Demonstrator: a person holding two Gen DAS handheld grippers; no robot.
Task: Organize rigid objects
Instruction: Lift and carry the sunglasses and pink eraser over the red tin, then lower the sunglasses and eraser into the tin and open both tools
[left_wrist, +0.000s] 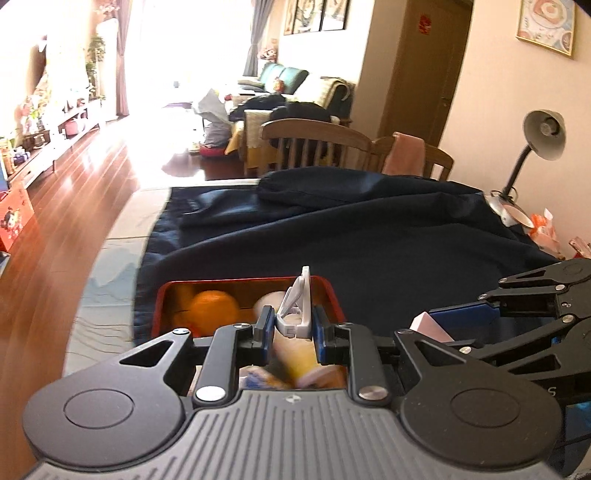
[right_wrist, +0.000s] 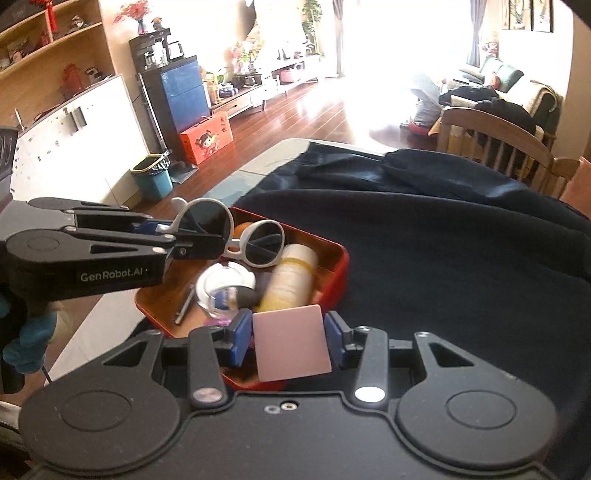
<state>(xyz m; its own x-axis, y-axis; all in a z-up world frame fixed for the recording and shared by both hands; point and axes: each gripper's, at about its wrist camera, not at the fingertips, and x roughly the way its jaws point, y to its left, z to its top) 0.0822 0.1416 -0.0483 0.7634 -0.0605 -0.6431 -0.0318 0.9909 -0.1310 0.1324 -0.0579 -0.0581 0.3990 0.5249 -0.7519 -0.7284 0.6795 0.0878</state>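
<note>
Sunglasses (right_wrist: 236, 236), white-framed, clamped in left gripper (left_wrist: 293, 328) over the red tray (right_wrist: 340, 266) on dark cloth (right_wrist: 443, 258). Right gripper (right_wrist: 290, 341) pinches a pink card (right_wrist: 291, 345) at tray's near edge. Tray holds bottle (right_wrist: 290, 277), orange (left_wrist: 214, 308).

Both wrist views look down closely; they share the red tray (left_wrist: 334, 291).

Daylight from the far window (left_wrist: 155, 55) blows out white, glaring off the floor (left_wrist: 74, 177). My views bend at the edges; near things blur.
</note>
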